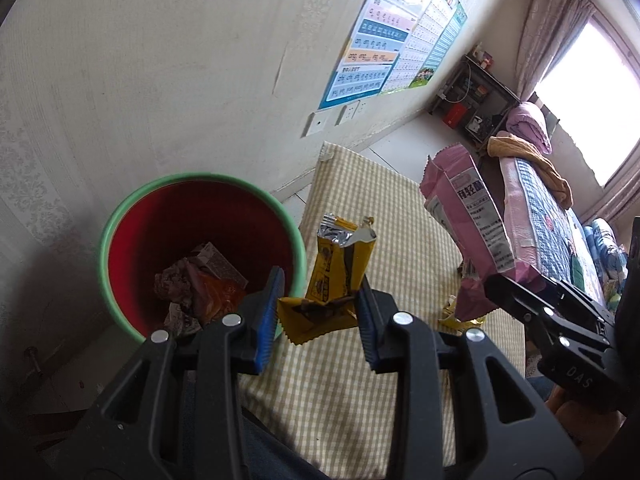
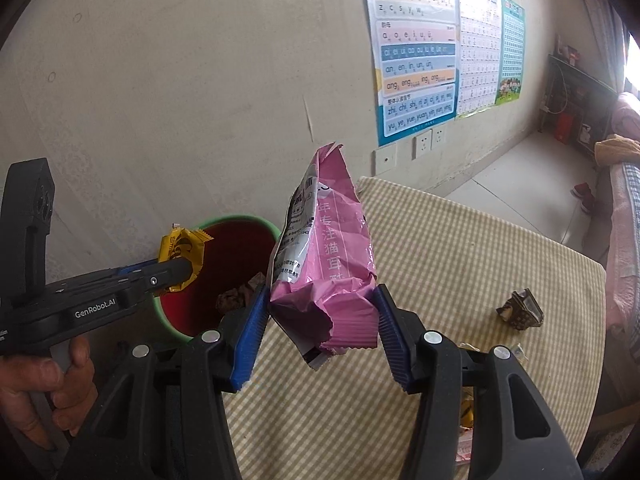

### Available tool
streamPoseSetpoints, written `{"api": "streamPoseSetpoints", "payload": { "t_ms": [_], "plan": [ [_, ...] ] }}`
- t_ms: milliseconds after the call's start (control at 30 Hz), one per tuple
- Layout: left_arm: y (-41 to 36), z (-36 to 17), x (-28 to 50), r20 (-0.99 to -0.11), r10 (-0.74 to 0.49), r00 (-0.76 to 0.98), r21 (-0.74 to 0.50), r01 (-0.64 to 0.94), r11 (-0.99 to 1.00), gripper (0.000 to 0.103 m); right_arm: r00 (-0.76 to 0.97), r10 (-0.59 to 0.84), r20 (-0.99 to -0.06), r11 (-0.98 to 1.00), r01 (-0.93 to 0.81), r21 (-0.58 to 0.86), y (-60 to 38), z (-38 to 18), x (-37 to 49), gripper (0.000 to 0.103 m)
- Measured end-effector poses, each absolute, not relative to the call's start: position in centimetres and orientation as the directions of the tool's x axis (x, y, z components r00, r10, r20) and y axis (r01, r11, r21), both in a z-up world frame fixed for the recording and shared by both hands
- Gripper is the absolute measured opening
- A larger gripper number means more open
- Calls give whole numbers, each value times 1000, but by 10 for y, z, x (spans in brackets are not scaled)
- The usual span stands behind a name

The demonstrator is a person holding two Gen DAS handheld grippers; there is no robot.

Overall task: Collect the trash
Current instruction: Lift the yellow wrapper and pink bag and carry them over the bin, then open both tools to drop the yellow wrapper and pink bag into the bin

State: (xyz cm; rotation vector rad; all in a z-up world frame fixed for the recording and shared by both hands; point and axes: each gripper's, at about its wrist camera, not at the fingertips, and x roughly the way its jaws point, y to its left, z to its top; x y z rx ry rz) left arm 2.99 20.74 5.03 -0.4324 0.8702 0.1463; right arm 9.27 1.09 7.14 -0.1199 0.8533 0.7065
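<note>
We are partway through. The red bin with the green rim (image 1: 120,216) stands by the wall beside the worktop (image 1: 360,208) and already holds several crumpled wrappers. Our right gripper (image 2: 320,320) is clamped on the lower end of the pink bag (image 2: 328,248), held upright above the worktop's edge, near the bin. Our left gripper (image 1: 318,304) pinches the torn yellow wrapper (image 1: 340,264) between narrow jaws, just beside the bin's rim; in the right wrist view that wrapper sits in front of the bin's mouth. We judge both pieces are about to be dropped in. Left over on the worktop are a small crumpled brown carton (image 2: 520,308) and a few yellow scraps (image 1: 460,316).

The worktop wears a yellow checked cloth. Beyond it we see a pale wall with learning posters (image 2: 416,52), wall sockets, a tiled floor, a dark shelf and a curtained window.
</note>
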Motion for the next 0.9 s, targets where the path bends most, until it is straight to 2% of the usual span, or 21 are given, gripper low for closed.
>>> {"api": "streamPoseSetpoints", "payload": {
  "t_ms": [433,900],
  "plan": [
    [287,38,4,-783,34,622,-312,-439,843,33,349,569,-745,683,-705,192,93,58,89,52],
    [334,16,4,-799,47,600,-337,-510,792,35,266,567,-780,615,-766,186,160,28,95,52]
  ]
}}
